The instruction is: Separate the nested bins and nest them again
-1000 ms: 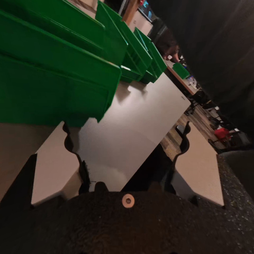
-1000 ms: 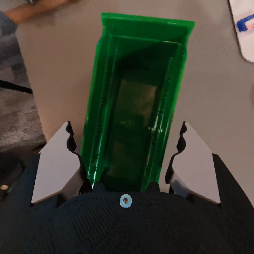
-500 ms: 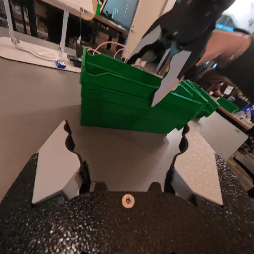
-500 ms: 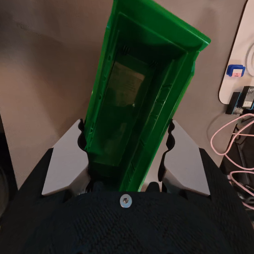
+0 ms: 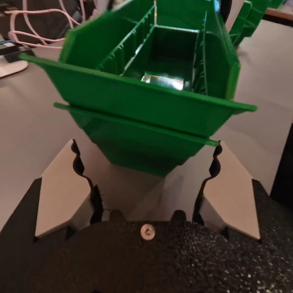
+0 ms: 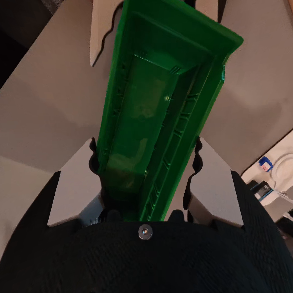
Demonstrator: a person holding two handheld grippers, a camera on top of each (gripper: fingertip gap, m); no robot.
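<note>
Two green nested bins sit on the grey table (image 5: 31, 126). In the left wrist view the upper bin (image 5: 142, 98) is raised and tilted above the lower bin (image 5: 139, 147), with a gap between their front lips. My left gripper (image 5: 145, 141) is open and empty, right in front of the lower bin's front lip. My right gripper (image 6: 145, 139) is shut on the far end of the upper bin (image 6: 158, 95), with its jaws against the bin's side walls. One of the right gripper's fingers (image 5: 232, 15) shows behind the bins. The left gripper's fingers (image 6: 98, 39) show past the bin in the right wrist view.
Pink cables (image 5: 39, 33) and a white base (image 5: 11, 68) lie at the back left. More green bins (image 5: 253, 20) stand at the back right. In the right wrist view a white pad with a blue piece (image 6: 264, 164) lies to the right, and the table edge (image 6: 23, 55) runs at the left.
My left gripper swung round from the bins' side to face their front end, close up. My right gripper closed on the upper bin and tipped it up off the lower one.
</note>
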